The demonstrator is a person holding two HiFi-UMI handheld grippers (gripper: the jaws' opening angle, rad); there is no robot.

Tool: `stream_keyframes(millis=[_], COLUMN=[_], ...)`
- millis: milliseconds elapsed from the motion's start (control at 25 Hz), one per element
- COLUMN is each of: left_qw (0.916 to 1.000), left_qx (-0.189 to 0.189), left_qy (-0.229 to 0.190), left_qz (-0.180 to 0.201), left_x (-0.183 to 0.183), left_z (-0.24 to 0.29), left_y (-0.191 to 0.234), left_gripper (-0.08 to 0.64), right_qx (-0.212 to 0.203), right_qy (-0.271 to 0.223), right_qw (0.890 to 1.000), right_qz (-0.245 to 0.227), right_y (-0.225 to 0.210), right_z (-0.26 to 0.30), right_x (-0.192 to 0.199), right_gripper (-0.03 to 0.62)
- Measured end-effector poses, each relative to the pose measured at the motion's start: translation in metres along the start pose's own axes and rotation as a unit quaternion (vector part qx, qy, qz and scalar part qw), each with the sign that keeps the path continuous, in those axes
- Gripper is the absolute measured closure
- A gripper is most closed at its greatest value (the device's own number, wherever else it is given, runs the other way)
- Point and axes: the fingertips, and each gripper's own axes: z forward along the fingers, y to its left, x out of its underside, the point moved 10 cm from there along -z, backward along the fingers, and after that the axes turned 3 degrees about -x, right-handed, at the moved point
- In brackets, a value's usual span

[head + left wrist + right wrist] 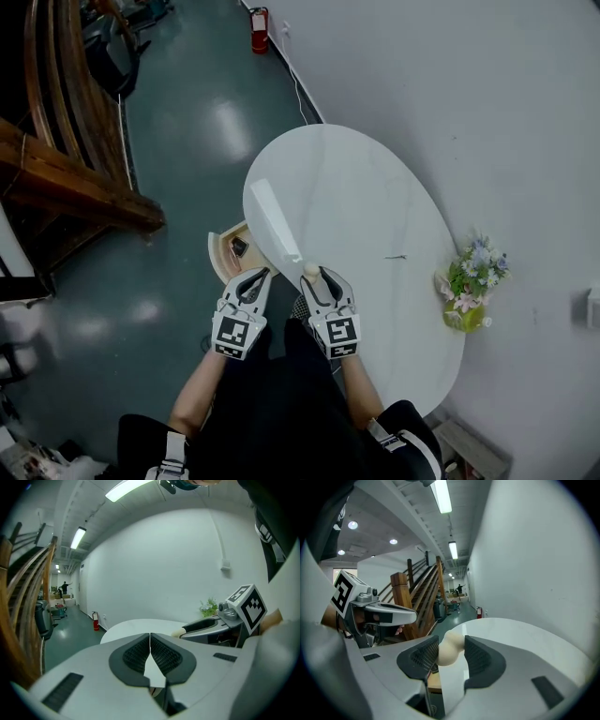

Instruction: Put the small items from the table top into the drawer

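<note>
From the head view, both your forearms reach forward from the bottom of the frame, close together and nearly parallel, with the marker cubes facing up. Your left tool [262,273] points away from you and slightly down, its tips at the desk's [375,197] near left edge, just beside the open drawer [225,251] that sticks out from under that edge. A small dark item [239,247] lies in the drawer. Your right tool [314,276] runs alongside the left one, its tips just over the desk's near edge, with a cream gourd-shaped piece [310,269] showing between them. A thin small object [396,257] lies on the desk toward its right edge, and a bunch of flowers [473,281] sits at that right edge against the wall. In the left gripper view, the left tool's two ribbed pads meet at their tips with nothing between them, and the white desk lies beyond them; your right tool shows level beside it at the right. In the right gripper view, the right tool's pads are clamped on either side of the cream gourd-shaped piece, which is held off the desk, with the desk's surface ahead and a wooden staircase [417,597] off to the left.
</note>
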Motion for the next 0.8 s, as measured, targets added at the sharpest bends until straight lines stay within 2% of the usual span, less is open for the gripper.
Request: stream_keyframes(millis=[400, 800], left_qw=[0.9969, 0.9913], left_qx=[-0.070, -0.106], left_qy=[-0.001, 0.013], left_qz=[-0.036, -0.076], left_x=[0.026, 0.061], left_z=[-0.051, -0.076], left_y=[0.057, 0.089], left_gripper=[0.538, 0.538], right_qx=[-0.071, -0.119], right_qy=[0.014, 0.044], right_qw=[0.997, 0.990], right_qz=[-0.038, -0.057], right_y=[0.059, 0.098], right_z=[0.055, 0.099], right_x=[-0.013, -0.004], right_gripper=[0.399, 0.399])
